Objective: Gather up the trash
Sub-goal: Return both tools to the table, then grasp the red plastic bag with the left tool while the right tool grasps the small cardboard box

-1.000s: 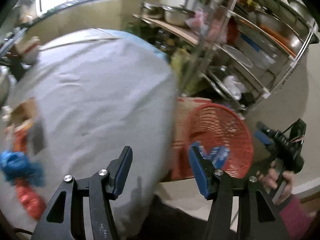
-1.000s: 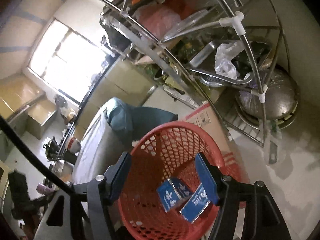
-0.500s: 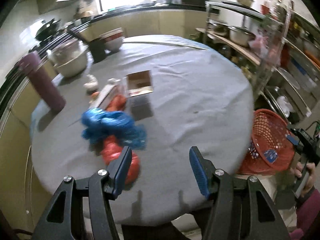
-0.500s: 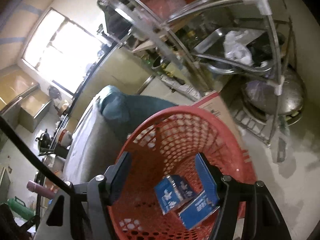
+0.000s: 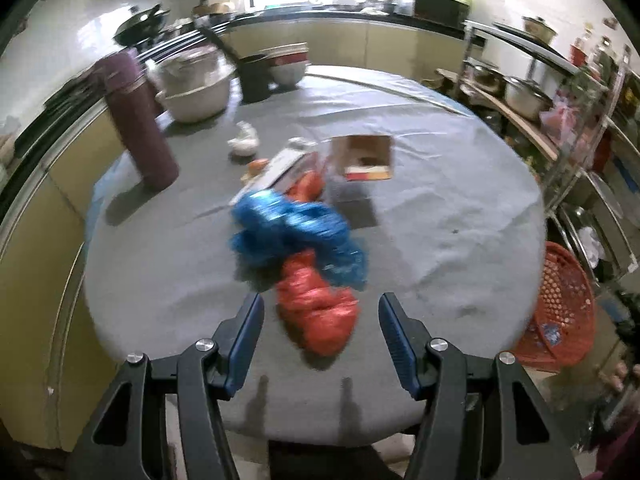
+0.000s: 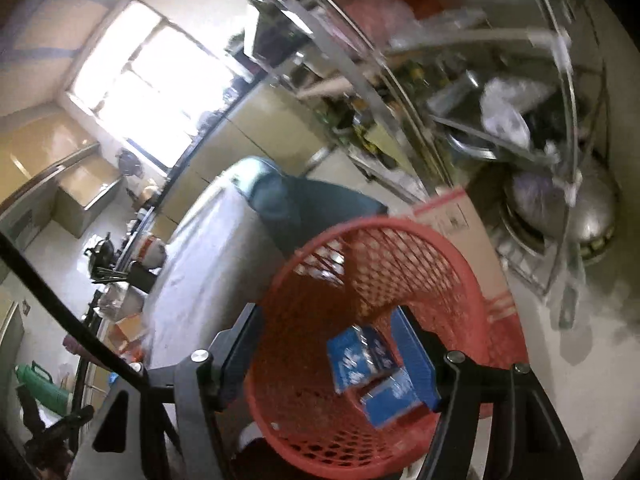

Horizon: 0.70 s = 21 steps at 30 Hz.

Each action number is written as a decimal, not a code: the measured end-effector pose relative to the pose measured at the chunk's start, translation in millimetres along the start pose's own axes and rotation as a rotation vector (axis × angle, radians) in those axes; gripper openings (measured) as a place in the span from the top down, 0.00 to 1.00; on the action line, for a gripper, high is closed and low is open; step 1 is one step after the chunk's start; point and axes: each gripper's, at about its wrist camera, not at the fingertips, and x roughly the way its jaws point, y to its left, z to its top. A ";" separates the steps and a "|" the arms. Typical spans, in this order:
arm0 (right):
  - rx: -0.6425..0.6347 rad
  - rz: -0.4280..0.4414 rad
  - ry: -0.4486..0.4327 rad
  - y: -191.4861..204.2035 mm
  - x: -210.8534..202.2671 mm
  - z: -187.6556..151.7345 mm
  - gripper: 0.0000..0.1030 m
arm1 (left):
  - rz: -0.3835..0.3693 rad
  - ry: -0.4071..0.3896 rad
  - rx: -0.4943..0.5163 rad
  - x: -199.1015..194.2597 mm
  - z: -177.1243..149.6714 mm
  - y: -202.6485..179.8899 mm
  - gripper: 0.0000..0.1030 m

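Both: left claw (image 5: 321, 334) (parted, empty), right claw (image 6: 326, 354) likewise.

Home kitchen — pots (image 5: 524, 98), counters (image 5: 352, 24).

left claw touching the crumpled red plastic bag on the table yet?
Apart. The left wrist view shows the open left claw short of the crumpled red plastic bag, grey tablecloth visible between each pad and the bag.
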 end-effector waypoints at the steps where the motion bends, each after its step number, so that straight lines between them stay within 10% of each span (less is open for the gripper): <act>1: -0.027 0.026 0.000 13.9 -0.3 2.2 0.31 | 0.006 0.008 -0.018 1.3 -3.9 7.7 0.41; 21: -0.318 0.290 0.282 218.4 94.8 -56.9 0.31 | -0.257 0.150 -0.246 68.3 -10.7 32.5 0.37</act>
